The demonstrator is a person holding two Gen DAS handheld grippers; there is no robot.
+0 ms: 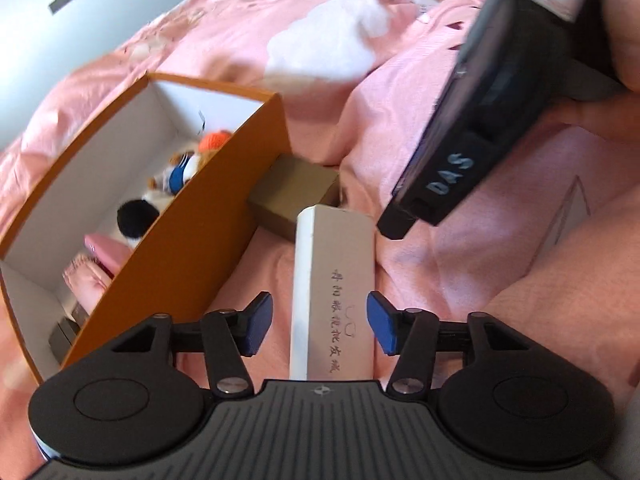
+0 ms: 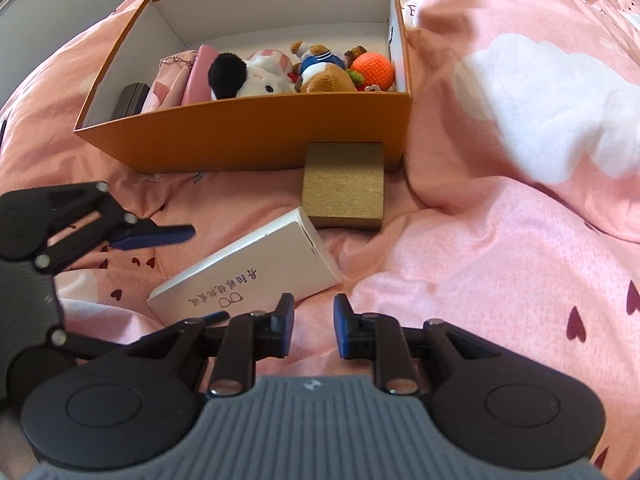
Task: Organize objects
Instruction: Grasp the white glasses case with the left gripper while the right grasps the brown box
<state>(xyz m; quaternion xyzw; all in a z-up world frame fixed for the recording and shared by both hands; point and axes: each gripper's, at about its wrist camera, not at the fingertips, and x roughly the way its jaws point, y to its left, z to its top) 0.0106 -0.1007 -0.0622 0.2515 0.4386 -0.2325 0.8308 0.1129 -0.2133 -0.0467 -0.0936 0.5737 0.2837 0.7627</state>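
White carton (image 1: 334, 288) lies flat on pink bedding (image 1: 440, 240), near the orange box (image 1: 192, 216), long axis running straight away between left tool (image 1: 320, 324) pads, spread, not touching. Right tool (image 2: 314, 330) slightly parted, empty, just beside.

Left wrist view: I look steeply down along the left gripper (image 1: 318, 324), close above the pink bedding (image 1: 440, 264), its blue pads either side of the long white box (image 1: 334, 280), with the orange box (image 1: 188, 216) at left seen from one end and the right gripper's body (image 1: 492, 112) crowding the upper right. Right wrist view: I look steeply down along the right gripper (image 2: 314, 330) from a little farther back, facing the orange box's (image 2: 248, 136) long side. Shared: white box (image 2: 244, 276), brown box (image 2: 344, 188) (image 1: 296, 192), orange box, bedding (image 2: 500, 260).
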